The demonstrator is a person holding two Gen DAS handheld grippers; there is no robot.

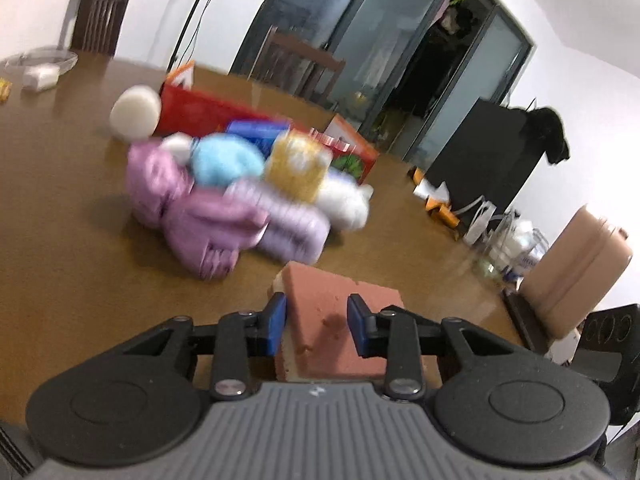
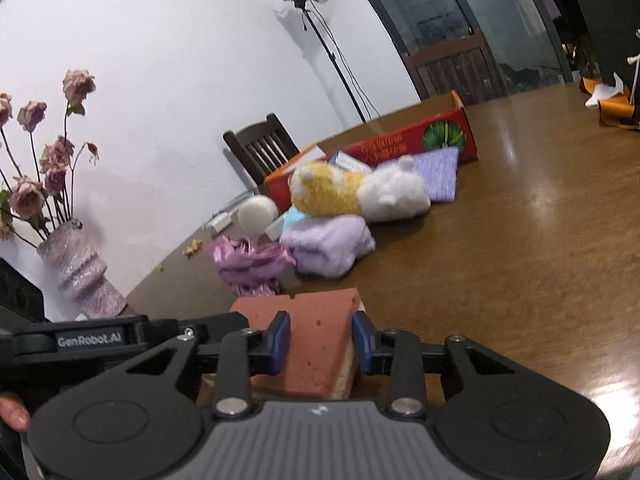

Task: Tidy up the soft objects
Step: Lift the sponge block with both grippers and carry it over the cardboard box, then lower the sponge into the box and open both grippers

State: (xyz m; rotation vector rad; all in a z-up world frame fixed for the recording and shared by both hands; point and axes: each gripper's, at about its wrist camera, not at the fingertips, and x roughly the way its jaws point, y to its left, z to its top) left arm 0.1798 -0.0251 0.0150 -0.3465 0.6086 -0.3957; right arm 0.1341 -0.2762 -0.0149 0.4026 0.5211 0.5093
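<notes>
Sponge (image 1: 340,320), pink top over a yellow layer, sits between both sets of tongs at once. We see the left tongs (image 1: 316,324) set narrow, blue pads (image 1: 278,322) against the sponge's sides; pressing as far as we can tell. Right tongs (image 2: 320,338) also narrow, pads (image 2: 280,336) on either side of the same sponge (image 2: 316,344), apparently clamped. From the right wrist view the other tool's black arm comes in at 9 o'clock, touching the sponge's left end, with a fingertip (image 2: 14,414) showing at the frame edge.

Sponge is at 6 o'clock of the soft pile on the brown worktop (image 1: 60,200), near it but apart. Pile, blurred in the left view: purple shiny fabric (image 2: 248,264) at the front left, folded lilac towel (image 2: 328,244) just beside it, light blue soft piece (image 1: 224,160) behind. Yellow plush (image 2: 324,190) and white plush (image 2: 394,194) lie on top, touching each other. Purple cloth (image 2: 438,174) lies at 3 o'clock of the white plush. White foam cylinder (image 2: 258,212) at 9 o'clock of the pile. Red box (image 2: 400,142) lies open behind it all, at 12 o'clock.

Vase (image 2: 80,272) with dried pink flowers stands at 9 o'clock, well apart from the pile.
</notes>
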